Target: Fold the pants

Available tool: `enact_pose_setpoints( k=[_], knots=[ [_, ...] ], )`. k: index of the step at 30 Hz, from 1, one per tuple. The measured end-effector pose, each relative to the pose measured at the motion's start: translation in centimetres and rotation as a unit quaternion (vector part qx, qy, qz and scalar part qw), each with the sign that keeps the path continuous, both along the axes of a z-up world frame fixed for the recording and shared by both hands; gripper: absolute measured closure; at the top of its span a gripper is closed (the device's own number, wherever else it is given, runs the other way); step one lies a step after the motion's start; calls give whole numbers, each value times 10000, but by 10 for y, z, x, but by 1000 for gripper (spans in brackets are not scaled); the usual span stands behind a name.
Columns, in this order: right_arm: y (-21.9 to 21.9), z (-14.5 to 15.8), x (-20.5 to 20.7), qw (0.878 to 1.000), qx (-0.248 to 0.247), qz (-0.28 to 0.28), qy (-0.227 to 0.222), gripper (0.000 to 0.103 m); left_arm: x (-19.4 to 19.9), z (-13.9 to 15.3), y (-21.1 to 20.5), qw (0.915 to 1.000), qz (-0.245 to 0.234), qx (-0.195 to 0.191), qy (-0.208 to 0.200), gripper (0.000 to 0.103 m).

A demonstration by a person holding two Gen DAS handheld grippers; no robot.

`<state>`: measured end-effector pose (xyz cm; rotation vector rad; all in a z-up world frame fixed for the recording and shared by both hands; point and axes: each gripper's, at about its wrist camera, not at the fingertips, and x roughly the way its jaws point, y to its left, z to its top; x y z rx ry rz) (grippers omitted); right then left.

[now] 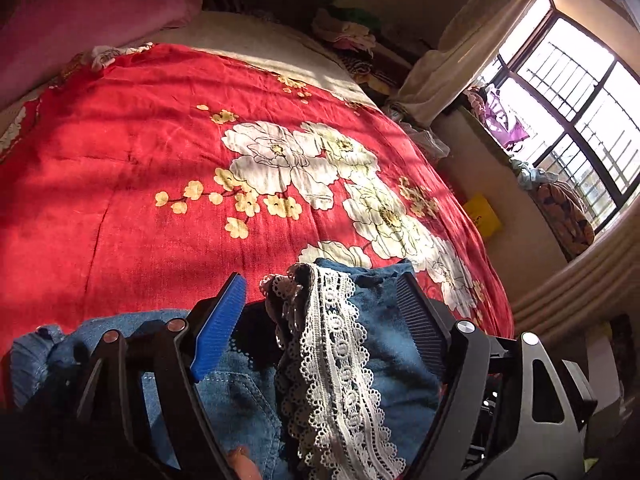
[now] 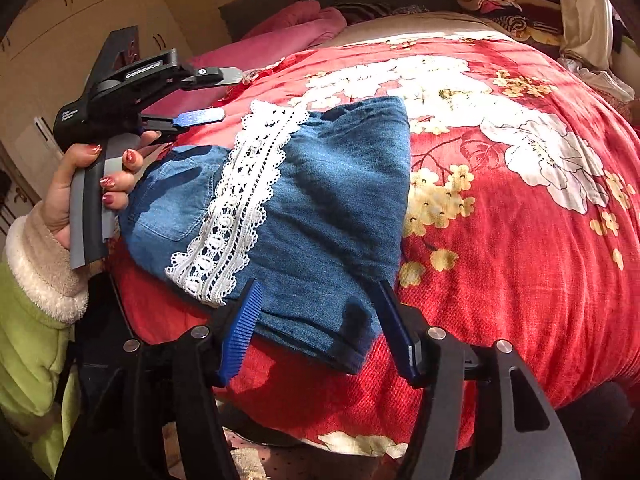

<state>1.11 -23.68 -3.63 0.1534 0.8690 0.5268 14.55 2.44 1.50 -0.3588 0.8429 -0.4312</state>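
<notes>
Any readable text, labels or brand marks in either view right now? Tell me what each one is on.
White print on the left gripper top bar: too blurred to read.
White label on its rear block: too small to read.
Dark mark on the yellow bag: illegible.
Pants, bedspread: no text.

Bed with red floral quilt, folded denim pants on it, seemingly pink blanket beyond

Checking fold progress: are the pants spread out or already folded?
Folded. The pants lie as a compact doubled-over bundle on the quilt, lace trim across the top, no legs stretched out.
</notes>
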Motion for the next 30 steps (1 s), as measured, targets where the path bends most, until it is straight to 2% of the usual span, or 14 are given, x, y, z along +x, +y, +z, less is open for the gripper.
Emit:
enact_pose_setpoints(
  k=[4,6,10,12,14,15,16,17,18,19,21,23,26,30],
  knots=[
    [-11,11,2,9997,119,-155,-138,42,-37,12,-5,9998,49,167,-133,18],
    [-15,15,1,9995,151,-200,-186,42,-55,12,-7,9998,78,125,-142,15],
    [-19,17,0,9994,166,-216,-227,41,-90,5,-13,9989,212,333,-241,15],
    [-16,16,-3,9996,76,-162,-227,41,-105,-1,-16,9991,233,293,-203,15],
    [-11,13,-4,9997,-3,-52,-220,43,-116,-8,-22,9994,168,277,-123,21],
    [-8,11,-5,9998,-38,15,-215,48,-121,-11,-25,9993,115,327,-141,25],
    [-4,9,-5,9997,-83,98,-198,53,-124,-13,-28,9990,86,409,-142,36],
    [-1,6,-6,9996,-135,177,-178,64,-126,-17,-30,9990,65,430,-90,43],
    [3,4,-6,9994,-174,259,-149,72,-127,-21,-33,9993,4,371,-16,58],
    [6,1,-6,9992,-193,337,-110,75,-126,-26,-37,9994,-91,330,75,71],
    [10,-6,-5,9989,-283,382,-24,81,-126,-34,-47,9983,-192,520,184,86],
    [12,-15,-4,9981,-462,399,102,82,-125,-43,-57,9962,-301,778,250,87],
    [12,-27,-3,9977,-465,422,264,82,-120,-64,-62,9910,-253,1178,584,87],
    [14,-30,-2,9973,-507,457,271,82,-119,-74,-53,9908,-210,1165,649,87]
  ],
)
